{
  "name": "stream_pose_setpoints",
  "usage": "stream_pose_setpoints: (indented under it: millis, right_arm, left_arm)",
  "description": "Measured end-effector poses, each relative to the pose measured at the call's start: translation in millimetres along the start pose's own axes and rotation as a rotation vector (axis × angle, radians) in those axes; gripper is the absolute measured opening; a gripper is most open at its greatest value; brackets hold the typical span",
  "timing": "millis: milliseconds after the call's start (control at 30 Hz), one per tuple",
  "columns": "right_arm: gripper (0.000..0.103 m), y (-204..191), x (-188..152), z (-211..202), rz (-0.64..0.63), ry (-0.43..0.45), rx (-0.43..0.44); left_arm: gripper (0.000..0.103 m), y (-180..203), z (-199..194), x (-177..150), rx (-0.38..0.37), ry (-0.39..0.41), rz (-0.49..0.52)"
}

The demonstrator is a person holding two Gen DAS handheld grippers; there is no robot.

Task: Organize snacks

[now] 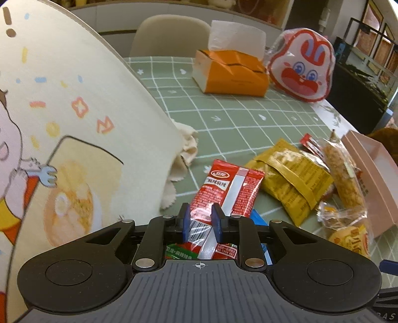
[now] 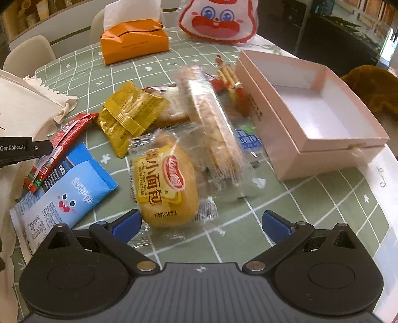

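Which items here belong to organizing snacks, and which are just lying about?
Job items:
red snack packet, between the left gripper jaws
yellow packet
small bread
blue packet
pink box

Lying about:
orange tissue box
rabbit-face bag

Blue packet [image 1: 258, 216] mostly hidden behind red packet [image 1: 228, 188], cracker pack [image 2: 214, 129] motion-blurred, canvas bag [image 1: 62, 124] cut off at left edge

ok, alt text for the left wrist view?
The left gripper pinches a red snack packet on a green checked tablecloth. More wrapped snacks lie right; a cartoon-printed fabric bag fills the left, an orange tissue box behind.
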State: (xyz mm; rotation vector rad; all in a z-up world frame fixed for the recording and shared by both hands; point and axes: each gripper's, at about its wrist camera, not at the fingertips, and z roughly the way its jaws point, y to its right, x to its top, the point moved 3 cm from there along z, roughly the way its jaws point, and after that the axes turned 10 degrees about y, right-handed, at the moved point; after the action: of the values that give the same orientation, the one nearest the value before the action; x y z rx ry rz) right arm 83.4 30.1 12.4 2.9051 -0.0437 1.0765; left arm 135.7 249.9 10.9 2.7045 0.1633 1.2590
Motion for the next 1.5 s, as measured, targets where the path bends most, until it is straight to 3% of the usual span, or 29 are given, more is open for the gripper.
stream_pose_setpoints:
  millis: [600, 867, 1033, 1200, 1400, 1500]
  right_arm:
    - [0.103, 12.8, -13.8, -3.5, -0.013, -0.024, 0.028]
    - [0.103, 4.9, -19.4, -2.2, 0.029, -0.020, 0.057]
    - [0.103, -10.6, -10.9, -11.6, -0.023, 0.026, 0.058]
    - [0.103, -31.3, 10.3, -32.5, -0.015, 0.085, 0.124]
    - [0.103, -79.9, 48.7, -19.0, -0.123, 0.107, 0.158]
    - [0.103, -113.1, 62.2, 8.9, -0.229, 0.030, 0.180]
  left_arm:
    - [0.026, 31.8, -23.3, -14.0, -0.202, -0.130, -0.060]
    - [0.026, -4.5, -44.1, -18.4, -0.102, -0.122, -0.104]
    - [0.026, -21.0, -57.8, -21.6, -0.112, -0.100, -0.170]
    - [0.026, -22.9, -66.7, -22.6, -0.123, -0.098, -0.171]
    - [0.026, -21.5, -72.9, -36.2, -0.098, -0.134, -0.144]
    - [0.026, -16.3, -73.4, -44.2, -0.120, -0.157, -0.125]
